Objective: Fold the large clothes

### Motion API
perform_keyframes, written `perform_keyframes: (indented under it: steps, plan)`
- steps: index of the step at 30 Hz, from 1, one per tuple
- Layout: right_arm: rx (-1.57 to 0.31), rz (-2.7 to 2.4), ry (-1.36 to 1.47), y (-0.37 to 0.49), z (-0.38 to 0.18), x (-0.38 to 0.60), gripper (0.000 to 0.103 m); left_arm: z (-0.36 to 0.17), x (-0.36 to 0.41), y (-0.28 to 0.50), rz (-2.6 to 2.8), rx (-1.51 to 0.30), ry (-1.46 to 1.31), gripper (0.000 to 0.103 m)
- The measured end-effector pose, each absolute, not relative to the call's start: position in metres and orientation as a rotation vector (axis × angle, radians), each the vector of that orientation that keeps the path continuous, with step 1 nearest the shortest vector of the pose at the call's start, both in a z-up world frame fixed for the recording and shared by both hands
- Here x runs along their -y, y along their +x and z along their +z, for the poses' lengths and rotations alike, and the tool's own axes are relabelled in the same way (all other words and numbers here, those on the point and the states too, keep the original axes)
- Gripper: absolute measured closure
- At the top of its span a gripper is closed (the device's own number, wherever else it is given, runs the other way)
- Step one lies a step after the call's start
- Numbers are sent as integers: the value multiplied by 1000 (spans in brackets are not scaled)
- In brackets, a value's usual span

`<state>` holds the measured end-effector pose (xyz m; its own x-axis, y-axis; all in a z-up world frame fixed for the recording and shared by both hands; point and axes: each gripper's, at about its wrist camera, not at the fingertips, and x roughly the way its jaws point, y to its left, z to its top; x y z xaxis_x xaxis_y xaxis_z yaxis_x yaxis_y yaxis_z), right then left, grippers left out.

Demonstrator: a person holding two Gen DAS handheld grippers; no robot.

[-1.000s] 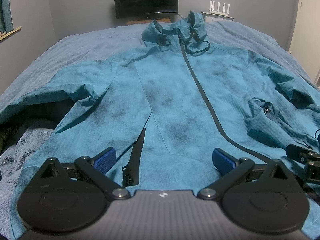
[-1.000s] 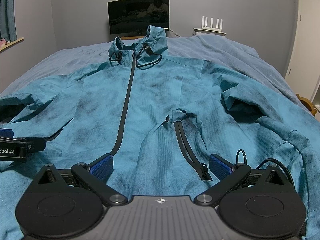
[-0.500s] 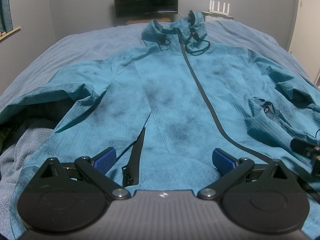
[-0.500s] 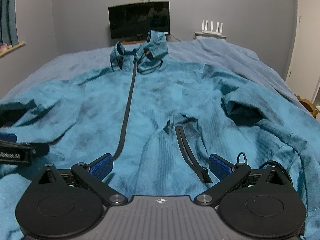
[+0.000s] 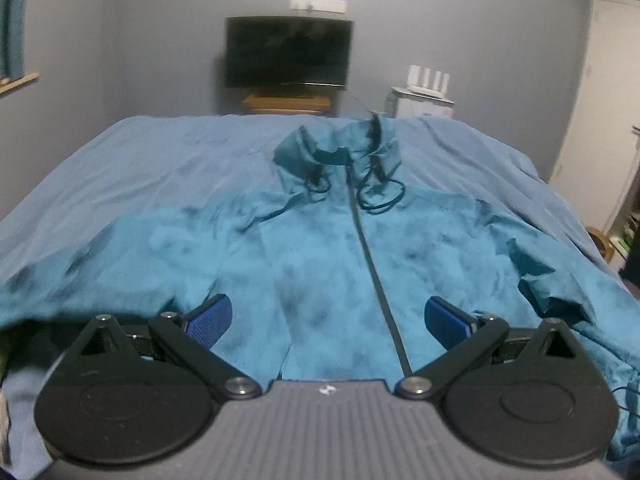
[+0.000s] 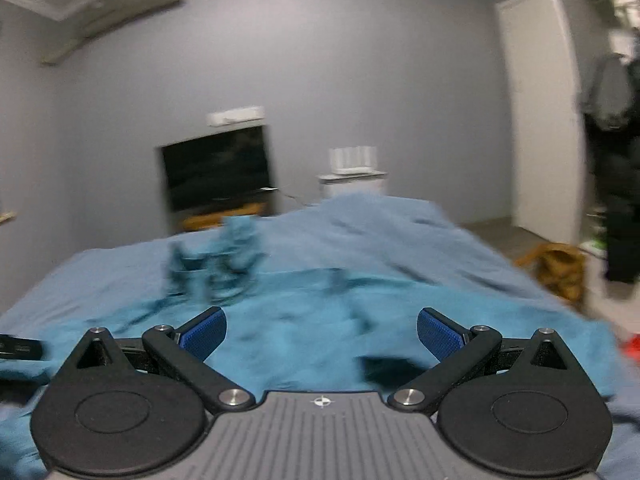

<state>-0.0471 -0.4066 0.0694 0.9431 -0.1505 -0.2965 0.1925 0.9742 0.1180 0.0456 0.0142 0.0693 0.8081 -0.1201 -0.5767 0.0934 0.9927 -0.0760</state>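
Observation:
A teal zip-up jacket (image 5: 320, 256) with a black front zipper lies spread flat, front up, on the bed, collar and black drawcords at the far end. My left gripper (image 5: 328, 318) hangs open above its lower front, with nothing between the blue pads. In the blurred right wrist view the same jacket (image 6: 312, 320) fills the lower middle. My right gripper (image 6: 322, 332) is open and empty above it. The left gripper's dark tip (image 6: 20, 348) shows at the left edge of that view.
The bed carries a blue cover (image 5: 160, 160). A dark monitor (image 5: 288, 52) on a wooden stand and a white router (image 5: 428, 80) stand at the far wall. A white door (image 6: 536, 120) and a brown basket (image 6: 560, 272) are to the right of the bed.
Both grippers have lifted and tilted up from the jacket's hem; the wall and ceiling now fill the views. The right view has swung right and is blurred. Both stay open.

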Motion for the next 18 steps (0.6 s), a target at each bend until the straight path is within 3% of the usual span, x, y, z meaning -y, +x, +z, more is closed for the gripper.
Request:
perform_keyframes:
  steps: [3,8,11,18]
  plan:
    - [-392,-259,189,-29,70,453,0,54,-18,60,-96,-632,5,0]
    - [-476,-337,493,-8,36,549,1,0,-32,78,-69,-739,28,0]
    - [-524,-443,638,0,0,588,16,-22,-36,91,-80,-840,-8,0]
    - [-553,-519,1037,16,-97,632,47,-26,-29,92,-100,-806,35,0]
